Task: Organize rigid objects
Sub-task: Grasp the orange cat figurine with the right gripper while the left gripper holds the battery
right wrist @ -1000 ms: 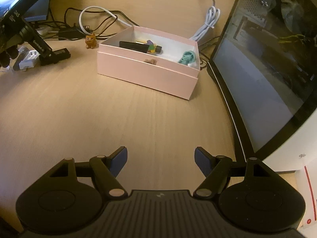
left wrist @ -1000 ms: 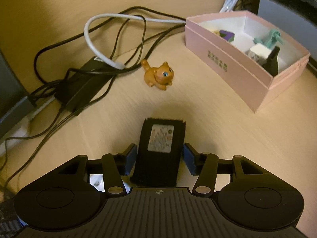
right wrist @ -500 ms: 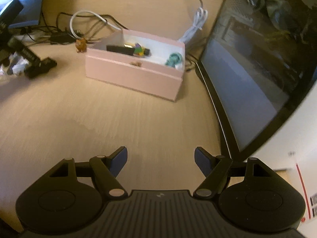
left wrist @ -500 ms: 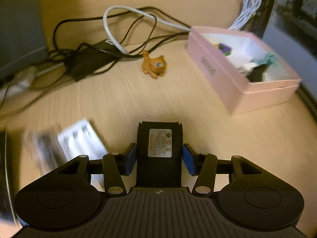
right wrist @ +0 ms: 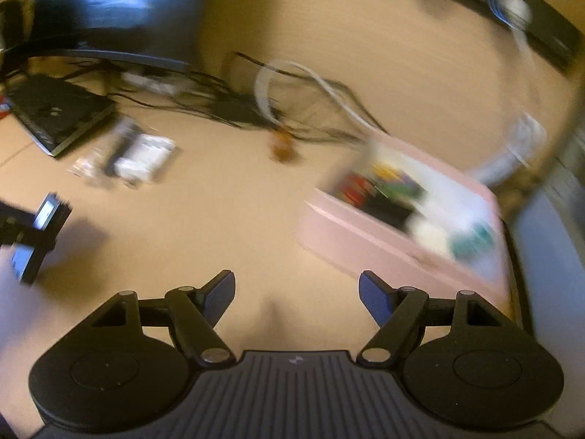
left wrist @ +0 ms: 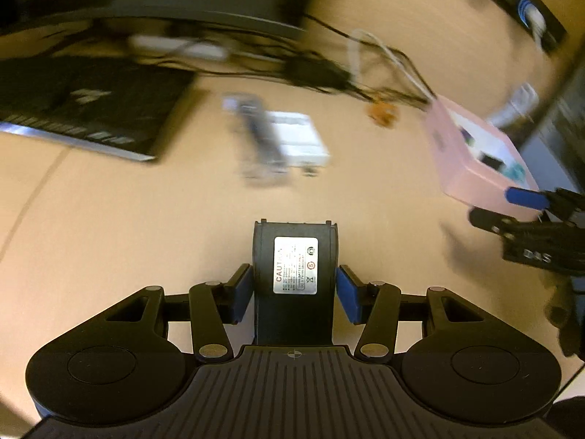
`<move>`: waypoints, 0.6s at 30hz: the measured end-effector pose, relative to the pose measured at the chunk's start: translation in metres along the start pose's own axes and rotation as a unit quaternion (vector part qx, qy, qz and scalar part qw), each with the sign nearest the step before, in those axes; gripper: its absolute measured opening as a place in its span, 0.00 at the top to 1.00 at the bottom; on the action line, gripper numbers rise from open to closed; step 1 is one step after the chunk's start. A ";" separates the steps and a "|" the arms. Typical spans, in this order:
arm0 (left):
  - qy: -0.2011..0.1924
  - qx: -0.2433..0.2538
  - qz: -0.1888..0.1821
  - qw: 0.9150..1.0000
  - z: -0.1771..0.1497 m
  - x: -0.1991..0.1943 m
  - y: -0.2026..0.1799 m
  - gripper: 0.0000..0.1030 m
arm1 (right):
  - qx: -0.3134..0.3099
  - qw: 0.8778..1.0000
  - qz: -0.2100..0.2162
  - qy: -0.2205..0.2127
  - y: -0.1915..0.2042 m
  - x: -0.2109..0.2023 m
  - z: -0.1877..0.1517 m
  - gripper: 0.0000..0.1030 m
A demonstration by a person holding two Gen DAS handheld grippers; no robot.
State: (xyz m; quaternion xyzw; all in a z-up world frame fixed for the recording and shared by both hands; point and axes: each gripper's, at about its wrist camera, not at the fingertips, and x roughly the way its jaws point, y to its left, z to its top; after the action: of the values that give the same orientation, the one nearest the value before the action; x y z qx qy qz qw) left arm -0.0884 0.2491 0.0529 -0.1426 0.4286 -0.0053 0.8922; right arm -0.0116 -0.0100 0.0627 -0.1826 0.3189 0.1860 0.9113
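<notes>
My left gripper (left wrist: pixel 294 289) is shut on a black battery pack (left wrist: pixel 295 256) with a white caution label, held above the wooden desk. It shows at the left edge of the right wrist view (right wrist: pixel 44 219). My right gripper (right wrist: pixel 296 292) is open and empty, close to the pink box (right wrist: pixel 384 248). The pink box (left wrist: pixel 471 153) holds several small objects. A small orange cat figurine (left wrist: pixel 382 115) lies on the desk left of the box, also in the right wrist view (right wrist: pixel 281 148). Both views are motion-blurred.
A white adapter with a dark item (left wrist: pixel 292 139) lies mid-desk. A tangle of black and white cables (right wrist: pixel 278 102) runs along the back. A black laptop-like device (left wrist: pixel 84 109) sits at the left. A dark monitor (right wrist: pixel 548 241) stands to the right of the box.
My left gripper pulled back and swung left with the battery pack, so the box is now far right. My right gripper moved forward and left, close to the box.
</notes>
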 end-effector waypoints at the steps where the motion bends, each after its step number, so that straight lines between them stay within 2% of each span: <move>1: -0.006 -0.013 0.008 1.000 -0.002 -0.007 0.008 0.47 | -0.016 1.000 0.011 -0.007 0.009 0.007 0.009 0.27; 4: -0.018 -0.040 0.023 0.999 -0.004 -0.025 0.027 0.47 | -0.057 0.997 0.017 -0.042 0.033 0.026 0.035 0.27; 7: -0.022 -0.049 0.031 0.998 -0.004 -0.035 0.039 0.47 | -0.045 0.997 0.011 -0.058 0.039 0.052 0.068 0.27; 10: -0.018 -0.057 0.027 0.998 -0.006 -0.042 0.052 0.47 | 0.005 0.999 -0.007 -0.041 0.032 0.093 0.100 0.27; 13: -0.012 -0.059 0.012 0.998 -0.006 -0.042 0.059 0.47 | 0.062 0.996 -0.058 -0.007 0.024 0.137 0.120 0.27; 15: -0.012 -0.050 0.008 0.999 -0.005 -0.041 0.061 0.47 | 0.090 0.992 -0.093 -0.003 0.020 0.159 0.128 0.27; 18: -0.011 -0.049 0.015 0.999 -0.003 -0.043 0.062 0.47 | 0.108 0.988 -0.111 0.001 0.015 0.182 0.129 0.27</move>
State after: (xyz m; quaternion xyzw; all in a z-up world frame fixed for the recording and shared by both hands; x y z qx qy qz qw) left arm -0.1255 0.3138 0.0680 -0.1794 0.4203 0.0305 0.8890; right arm 0.1804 0.1012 0.0353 -0.1174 0.3157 0.0476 0.9404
